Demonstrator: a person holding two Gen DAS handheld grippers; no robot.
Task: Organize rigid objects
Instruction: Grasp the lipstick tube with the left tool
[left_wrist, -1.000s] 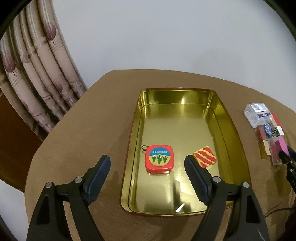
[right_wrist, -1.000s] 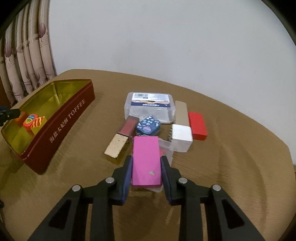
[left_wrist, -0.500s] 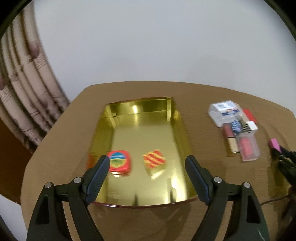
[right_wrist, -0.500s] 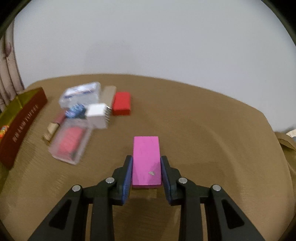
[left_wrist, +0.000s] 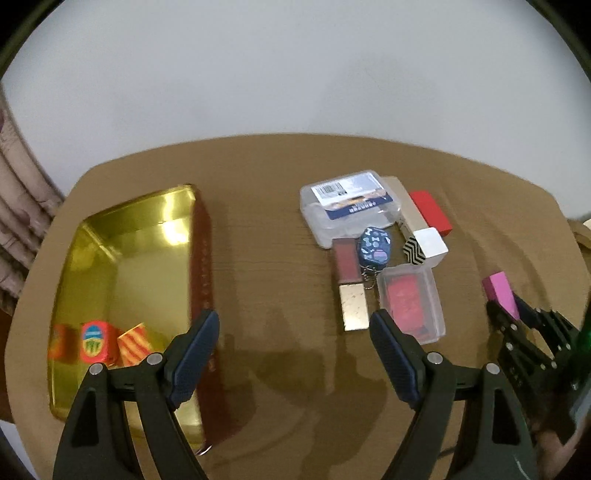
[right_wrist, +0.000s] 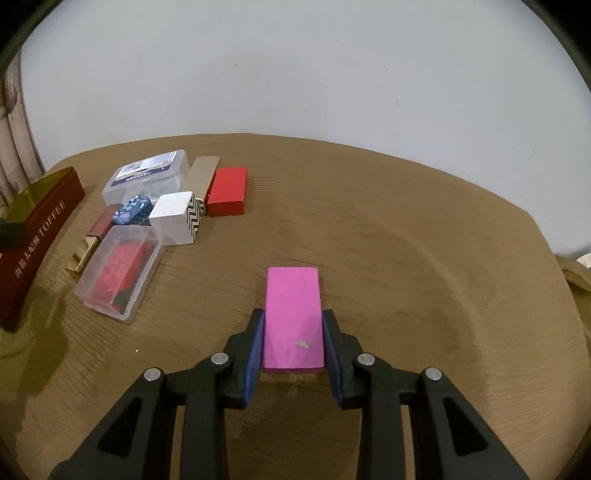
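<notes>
Toffee tin (right_wrist: 35, 236) cut off left

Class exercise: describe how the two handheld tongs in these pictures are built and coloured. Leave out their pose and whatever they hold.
Both the left tongs and right tongs are matte black, with angular arms that have triangular cut-outs. Round silver rivets mark the joints. The fingers carry dark blue, finely ribbed pads. No cables or sleeves are clearly visible.

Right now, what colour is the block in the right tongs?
Bright pink block; the right wrist view shows it best.
</notes>
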